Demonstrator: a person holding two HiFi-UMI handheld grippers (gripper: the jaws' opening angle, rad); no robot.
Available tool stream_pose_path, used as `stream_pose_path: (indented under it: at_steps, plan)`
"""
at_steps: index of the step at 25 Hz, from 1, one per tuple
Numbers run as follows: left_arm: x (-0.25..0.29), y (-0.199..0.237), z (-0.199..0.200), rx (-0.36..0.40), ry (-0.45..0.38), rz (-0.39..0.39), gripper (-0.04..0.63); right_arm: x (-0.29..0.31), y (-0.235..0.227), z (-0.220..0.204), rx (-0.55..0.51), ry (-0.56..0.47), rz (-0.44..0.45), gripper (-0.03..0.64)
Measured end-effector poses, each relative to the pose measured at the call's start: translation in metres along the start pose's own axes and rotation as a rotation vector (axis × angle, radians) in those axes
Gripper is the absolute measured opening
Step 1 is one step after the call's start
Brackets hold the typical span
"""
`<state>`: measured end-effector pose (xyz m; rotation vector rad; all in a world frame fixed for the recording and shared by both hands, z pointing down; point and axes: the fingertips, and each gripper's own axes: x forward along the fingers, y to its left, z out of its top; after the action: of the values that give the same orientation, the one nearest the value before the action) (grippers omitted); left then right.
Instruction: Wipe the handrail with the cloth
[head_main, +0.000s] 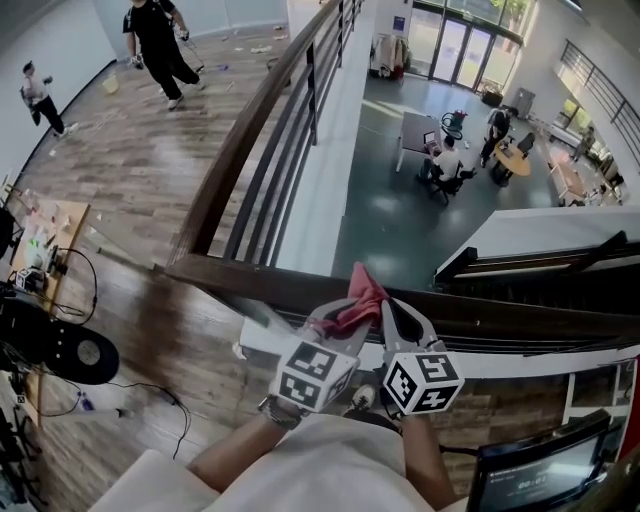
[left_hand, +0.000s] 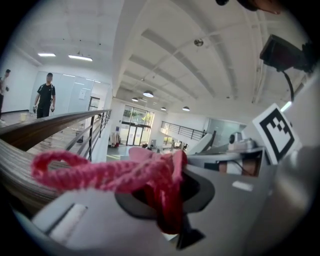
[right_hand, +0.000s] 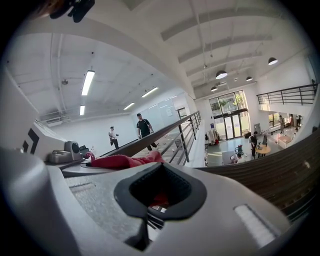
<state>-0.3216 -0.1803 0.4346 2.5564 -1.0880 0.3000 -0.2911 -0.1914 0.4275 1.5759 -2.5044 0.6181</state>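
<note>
Where the head view looks down, left gripper (head_main: 333, 318) and right gripper (head_main: 397, 318) sit side by side, just above the dark wooden handrail (head_main: 500, 312), with the pink cloth (head_main: 358, 293) bunched at their tips.

Left gripper view only: left gripper (left_hand: 170, 197) jaws clamped on the cloth (left_hand: 100, 172). It runs down through their seam and trails out left of the jaws. The handrail (left_hand: 45, 127) lies left of and beyond them, and the right gripper's marker cube (left_hand: 275, 131) stands to their right.

Right gripper view only: right gripper (right_hand: 160, 192) jaws together. A scrap of red shows in the hollow between them; whether it is pinched is unclear. The rest of the cloth (right_hand: 125, 161) lies left of and beyond the jaws. The handrail (right_hand: 280, 175) is to their right, and two people (right_hand: 144, 126) stand far ahead.

Head view only: lower floor (head_main: 400, 230) beyond the jaws and a screen (head_main: 545, 475) right of the right gripper.

Writing: the screen's figures are too small to read. Square black-and-white markers on the cubes (head_main: 313, 375).
</note>
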Motion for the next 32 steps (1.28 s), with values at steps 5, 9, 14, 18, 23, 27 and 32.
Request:
stream_pose_path:
  at_steps: [5,9,14,18,23,27,32]
  plan:
    - [0.013,-0.016,0.002,0.015,-0.004,-0.021,0.072,-0.01,-0.018,0.003,0.014,-0.009,-0.031,0.003]
    - [0.022,-0.029,0.002,0.029,-0.001,-0.048,0.072,-0.019,-0.032,0.002,0.019,-0.017,-0.057,0.003]
    - [0.036,-0.048,-0.001,0.048,0.0,-0.085,0.072,-0.031,-0.051,0.003,0.01,-0.023,-0.1,0.003]
    - [0.047,-0.065,-0.001,0.066,0.002,-0.118,0.072,-0.044,-0.067,0.003,0.01,-0.023,-0.133,0.003]
    - [0.058,-0.084,0.0,0.088,0.025,-0.163,0.072,-0.055,-0.084,0.005,0.015,-0.025,-0.167,0.003]
    - [0.061,-0.09,0.001,0.095,0.022,-0.166,0.072,-0.058,-0.088,0.007,0.012,-0.022,-0.167,0.003]
    - [0.063,-0.094,-0.002,0.083,0.029,-0.189,0.072,-0.059,-0.091,0.004,0.003,-0.003,-0.171,0.002]
